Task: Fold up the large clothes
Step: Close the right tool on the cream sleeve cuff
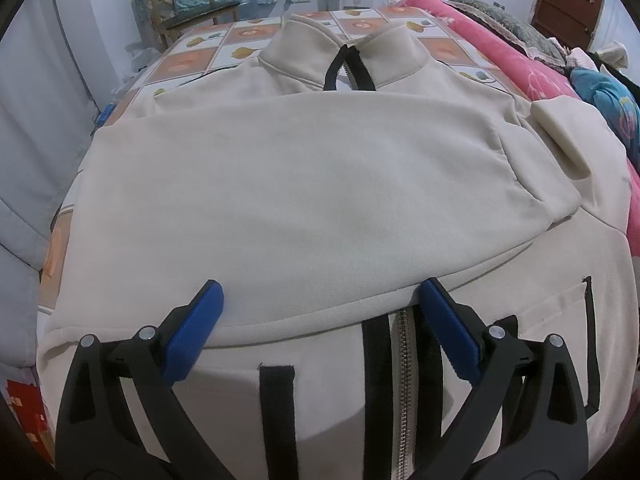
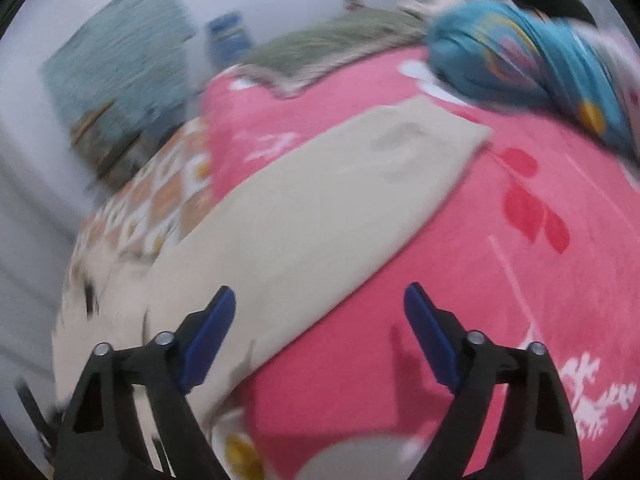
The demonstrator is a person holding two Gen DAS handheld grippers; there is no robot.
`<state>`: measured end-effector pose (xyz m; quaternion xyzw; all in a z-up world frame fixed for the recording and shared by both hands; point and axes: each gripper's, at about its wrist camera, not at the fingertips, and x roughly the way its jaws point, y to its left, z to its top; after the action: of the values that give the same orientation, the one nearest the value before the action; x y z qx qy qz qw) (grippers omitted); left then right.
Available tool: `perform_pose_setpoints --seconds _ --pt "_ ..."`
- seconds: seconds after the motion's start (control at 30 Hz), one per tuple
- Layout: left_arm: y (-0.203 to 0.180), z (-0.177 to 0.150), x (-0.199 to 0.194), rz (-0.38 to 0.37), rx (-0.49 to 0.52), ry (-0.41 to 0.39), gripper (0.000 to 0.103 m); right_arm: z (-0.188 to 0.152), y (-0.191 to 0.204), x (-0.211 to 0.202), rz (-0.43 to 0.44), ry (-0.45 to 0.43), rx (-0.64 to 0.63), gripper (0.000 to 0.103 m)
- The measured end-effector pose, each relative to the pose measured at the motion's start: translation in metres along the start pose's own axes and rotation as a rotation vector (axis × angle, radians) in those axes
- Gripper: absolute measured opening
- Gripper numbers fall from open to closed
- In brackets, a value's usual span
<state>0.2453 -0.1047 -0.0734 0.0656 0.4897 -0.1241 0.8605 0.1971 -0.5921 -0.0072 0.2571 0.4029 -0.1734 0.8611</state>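
Bedding covers the whole work surface: a checked sheet (image 1: 248,36) at the far left and a pink blanket (image 2: 460,280) on the right, with your cream jacket (image 1: 304,184) spread across both, collar far, zipper near. By the look of it you are only partly done, since one sleeve (image 1: 320,216) already lies folded across the chest while the other sleeve (image 2: 320,200) stretches out over the pink blanket. Your left claw (image 1: 320,292) hovers wide open over the folded sleeve's near edge holding nothing, and your right claw (image 2: 320,300), blurred, gapes empty above the outstretched sleeve.
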Motion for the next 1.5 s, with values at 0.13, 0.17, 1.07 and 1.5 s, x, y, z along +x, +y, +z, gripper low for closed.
perform_pose_setpoints --seconds 0.13,0.17,1.07,1.5 --pt "0.0 0.0 -0.001 0.004 -0.007 0.005 0.096 0.03 -0.048 0.016 -0.02 -0.019 0.148 0.076" --pt "0.0 0.0 -0.001 0.005 -0.009 0.007 0.096 0.035 -0.057 0.019 -0.028 -0.021 0.174 0.075" --pt "0.001 0.001 0.0 0.009 -0.017 0.008 0.096 0.098 -0.143 0.077 -0.052 -0.043 0.46 0.034" --pt "0.001 0.001 0.0 0.009 -0.016 0.008 0.096 0.097 -0.146 0.074 0.006 -0.022 0.47 0.024"
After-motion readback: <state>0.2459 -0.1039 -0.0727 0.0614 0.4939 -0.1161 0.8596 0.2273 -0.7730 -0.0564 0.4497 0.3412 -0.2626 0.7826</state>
